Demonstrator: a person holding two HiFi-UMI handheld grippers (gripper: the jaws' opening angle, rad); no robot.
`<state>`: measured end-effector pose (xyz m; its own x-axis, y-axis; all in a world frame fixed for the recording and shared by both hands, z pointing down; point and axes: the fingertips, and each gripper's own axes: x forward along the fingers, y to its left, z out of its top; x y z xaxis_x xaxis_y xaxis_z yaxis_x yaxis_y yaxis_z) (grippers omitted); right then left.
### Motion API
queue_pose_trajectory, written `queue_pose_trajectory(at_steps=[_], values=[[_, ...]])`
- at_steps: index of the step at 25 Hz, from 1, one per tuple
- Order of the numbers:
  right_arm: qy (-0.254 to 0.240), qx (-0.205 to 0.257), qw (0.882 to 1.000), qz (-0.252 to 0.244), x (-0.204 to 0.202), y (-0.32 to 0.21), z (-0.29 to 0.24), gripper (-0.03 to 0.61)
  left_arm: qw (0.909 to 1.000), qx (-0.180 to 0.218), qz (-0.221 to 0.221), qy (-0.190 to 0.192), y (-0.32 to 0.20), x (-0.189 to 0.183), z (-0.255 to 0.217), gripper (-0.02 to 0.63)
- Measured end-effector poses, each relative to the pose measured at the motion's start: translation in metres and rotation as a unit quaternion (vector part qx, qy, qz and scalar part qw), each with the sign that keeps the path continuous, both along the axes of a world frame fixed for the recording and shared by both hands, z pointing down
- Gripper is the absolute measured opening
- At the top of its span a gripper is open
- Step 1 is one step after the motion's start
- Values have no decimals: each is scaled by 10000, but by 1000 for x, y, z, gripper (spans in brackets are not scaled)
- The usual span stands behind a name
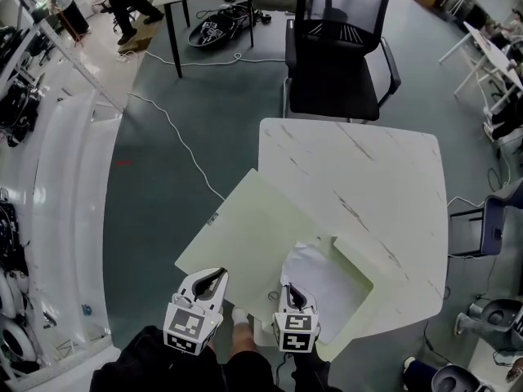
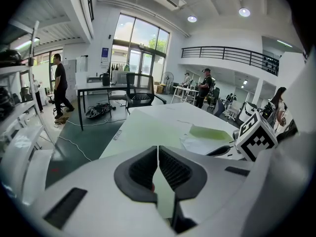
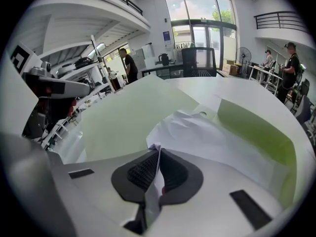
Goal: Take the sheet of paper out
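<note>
A pale green paper folder (image 1: pixel 245 227) lies open on the white marble table (image 1: pixel 359 170), its left half hanging over the table's left edge. A crumpled white sheet of paper (image 1: pixel 323 280) sits in the folder's right pocket. My left gripper (image 1: pixel 214 278) is at the folder's near left edge. In the left gripper view it (image 2: pixel 158 154) is shut on a strip of the green folder (image 2: pixel 148 130). My right gripper (image 1: pixel 292 291) is at the sheet's near corner. In the right gripper view it (image 3: pixel 159 157) is shut on the edge of the white sheet (image 3: pixel 197 135), with the green pocket flap (image 3: pixel 256 127) beyond.
A black office chair (image 1: pixel 339 47) stands at the table's far side. A white cable (image 1: pixel 176 133) runs across the grey floor on the left, beside white shelving (image 1: pixel 65 186). A person (image 1: pixel 131 2) walks at the far left by another table.
</note>
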<state>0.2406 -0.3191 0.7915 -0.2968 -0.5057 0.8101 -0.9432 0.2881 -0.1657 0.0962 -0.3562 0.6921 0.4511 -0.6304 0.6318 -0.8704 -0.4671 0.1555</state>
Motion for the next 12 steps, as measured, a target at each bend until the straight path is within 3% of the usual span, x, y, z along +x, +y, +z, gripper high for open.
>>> queue_pose_trajectory(at_steps=[12], values=[[-120, 360, 9991, 174, 1, -3, -35, 21, 9996, 228, 149, 41, 0, 6, -28, 31]])
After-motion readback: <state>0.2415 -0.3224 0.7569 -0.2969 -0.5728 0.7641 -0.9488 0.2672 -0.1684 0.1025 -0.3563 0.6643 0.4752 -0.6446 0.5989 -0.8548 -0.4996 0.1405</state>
